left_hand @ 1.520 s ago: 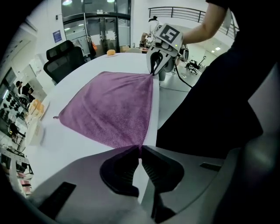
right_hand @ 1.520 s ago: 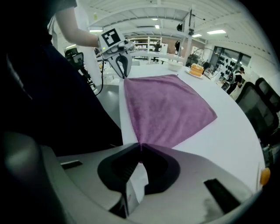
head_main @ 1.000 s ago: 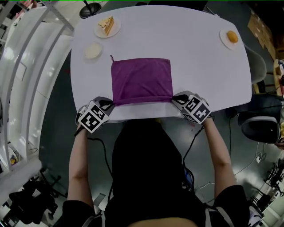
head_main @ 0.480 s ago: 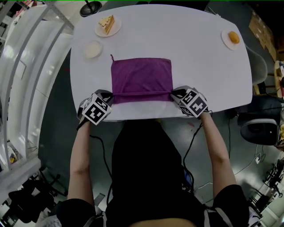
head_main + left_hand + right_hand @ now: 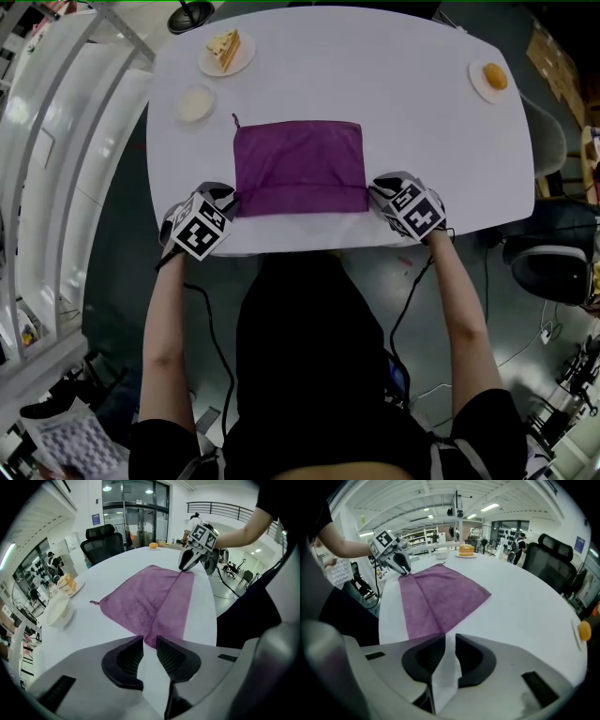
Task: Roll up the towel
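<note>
I see the purple towel (image 5: 300, 167) lying flat on the white table (image 5: 422, 141), close to the edge where I stand. It looks fuzzy and almost square. The side near me is folded over once, so a flat strip lies on top of the rest, and a straight line runs across where the strip ends. It is not a round roll yet. A little loop sticks out at the far left corner.

My left gripper (image 5: 228, 199) sits at the near left corner of the towel. Its jaws have just been opening. There is a thin gap between them now, and I see white table through it. The towel corner ends right at the jaw tips, and the pads are not pinching it.

My right gripper (image 5: 377, 192) sits at the near right corner. Its jaws have just been opening too, with a thin gap. The towel corner lies just in front of the tips, not squeezed.
</note>
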Demonstrator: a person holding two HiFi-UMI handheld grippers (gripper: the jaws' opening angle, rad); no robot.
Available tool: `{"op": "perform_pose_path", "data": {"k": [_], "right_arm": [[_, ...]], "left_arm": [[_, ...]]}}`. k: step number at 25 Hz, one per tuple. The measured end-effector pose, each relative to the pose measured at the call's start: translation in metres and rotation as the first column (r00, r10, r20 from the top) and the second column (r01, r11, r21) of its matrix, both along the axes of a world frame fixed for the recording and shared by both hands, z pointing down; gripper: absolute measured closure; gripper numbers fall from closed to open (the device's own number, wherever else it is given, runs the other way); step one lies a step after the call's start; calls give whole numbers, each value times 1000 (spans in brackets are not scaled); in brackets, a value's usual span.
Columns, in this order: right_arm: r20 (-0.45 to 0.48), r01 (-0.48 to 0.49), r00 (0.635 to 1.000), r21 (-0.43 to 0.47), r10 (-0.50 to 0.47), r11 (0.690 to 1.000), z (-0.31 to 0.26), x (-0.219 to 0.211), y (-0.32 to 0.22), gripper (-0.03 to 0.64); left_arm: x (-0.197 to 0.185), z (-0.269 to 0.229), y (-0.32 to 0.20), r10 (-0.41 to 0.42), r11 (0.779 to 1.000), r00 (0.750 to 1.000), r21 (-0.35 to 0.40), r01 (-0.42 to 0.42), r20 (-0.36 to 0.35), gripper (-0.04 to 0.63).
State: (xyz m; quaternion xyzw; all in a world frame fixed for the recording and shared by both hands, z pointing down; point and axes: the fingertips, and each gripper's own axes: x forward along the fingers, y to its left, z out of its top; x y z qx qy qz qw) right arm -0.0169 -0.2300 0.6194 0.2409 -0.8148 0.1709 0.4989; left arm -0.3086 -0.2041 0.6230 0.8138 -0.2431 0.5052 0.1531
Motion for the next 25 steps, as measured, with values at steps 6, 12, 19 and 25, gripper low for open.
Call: {"op": "perform_pose_path", "data": {"k": [6, 12, 19, 25], "right_arm": [[-14, -2, 1000, 27, 3, 1000, 0, 1, 0, 540], [23, -32, 999, 91, 30, 995, -24, 4, -2, 540], [81, -7, 997, 139, -5, 990, -47, -7, 24, 540], [71, 123, 989, 111, -131, 986, -39, -25, 60, 471]], "left_arm": [[-9, -2, -3, -23, 1000, 999, 6, 23, 30, 420], [-20, -17, 0, -60, 997, 998, 46, 60, 10, 420], [-2, -23, 34, 48, 997, 999, 69, -47, -4, 420], [10, -10, 56, 146, 987, 989, 57, -147, 35, 420]]}}
